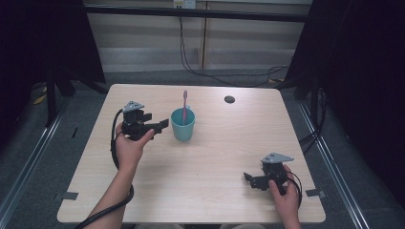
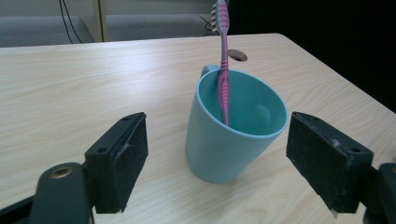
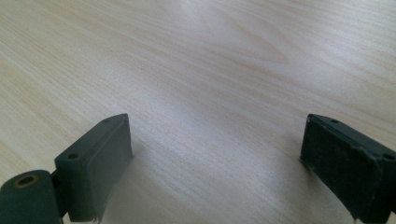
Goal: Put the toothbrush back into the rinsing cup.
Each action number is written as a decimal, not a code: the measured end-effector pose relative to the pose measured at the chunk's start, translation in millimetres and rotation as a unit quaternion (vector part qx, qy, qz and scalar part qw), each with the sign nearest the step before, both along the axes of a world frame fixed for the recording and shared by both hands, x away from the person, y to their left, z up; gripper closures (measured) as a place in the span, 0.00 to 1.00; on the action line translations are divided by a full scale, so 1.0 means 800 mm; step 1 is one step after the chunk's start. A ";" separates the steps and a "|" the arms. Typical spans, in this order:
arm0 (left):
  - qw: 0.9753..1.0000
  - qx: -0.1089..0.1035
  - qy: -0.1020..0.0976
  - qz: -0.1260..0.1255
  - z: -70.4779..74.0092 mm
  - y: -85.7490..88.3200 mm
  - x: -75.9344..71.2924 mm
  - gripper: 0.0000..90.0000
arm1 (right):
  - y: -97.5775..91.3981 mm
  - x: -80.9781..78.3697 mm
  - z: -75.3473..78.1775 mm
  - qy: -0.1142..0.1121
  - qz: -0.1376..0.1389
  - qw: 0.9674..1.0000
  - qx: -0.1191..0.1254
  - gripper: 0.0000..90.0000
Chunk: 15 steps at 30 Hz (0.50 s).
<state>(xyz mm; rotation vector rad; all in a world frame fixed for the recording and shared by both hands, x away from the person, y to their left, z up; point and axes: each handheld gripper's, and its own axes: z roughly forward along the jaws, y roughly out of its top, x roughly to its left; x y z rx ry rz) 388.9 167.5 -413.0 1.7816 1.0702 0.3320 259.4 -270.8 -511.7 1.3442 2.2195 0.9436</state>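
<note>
A light blue mug (image 1: 183, 125) stands upright near the middle of the wooden table (image 1: 215, 157), with a pink toothbrush (image 1: 185, 107) leaning in it, bristles up. My left gripper (image 1: 160, 125) is just left of the mug, pointing at it, jaws open. In the left gripper view the mug (image 2: 233, 130) sits a little beyond the two black pads (image 2: 121, 163), apart from both, and the toothbrush (image 2: 223, 70) rises past its rim. My right gripper (image 1: 249, 179) rests low at the table's front right, open over bare wood (image 3: 196, 93).
A round cable hole (image 1: 229, 99) lies in the tabletop behind and right of the mug. Black cables trail from both grippers off the front edge. Dark stands flank the table, and cables hang down the back wall.
</note>
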 end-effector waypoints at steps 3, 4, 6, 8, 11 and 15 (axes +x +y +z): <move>1.000 -0.002 0.002 0.001 -0.003 0.004 -0.002 0.23 | 0.000 0.000 0.000 0.000 0.000 1.000 0.000 0.09; 1.000 -0.004 0.001 0.001 -0.004 0.005 -0.003 0.23 | 0.000 0.000 0.000 0.000 0.000 1.000 0.000 0.09; 1.000 -0.001 0.002 0.001 -0.007 0.006 -0.004 0.23 | 0.000 0.000 0.000 0.000 0.000 1.000 0.000 0.09; 1.000 -0.002 0.003 0.000 -0.010 0.008 -0.006 0.23 | 0.000 0.000 0.000 0.000 0.000 1.000 0.000 0.09; 1.000 -0.005 0.009 -0.002 -0.015 0.009 -0.007 0.23 | 0.000 0.000 0.000 0.000 0.000 1.000 0.000 0.09; 1.000 -0.006 0.012 0.001 -0.021 0.012 -0.008 0.23 | 0.000 0.000 0.000 0.000 0.000 1.000 0.000 0.09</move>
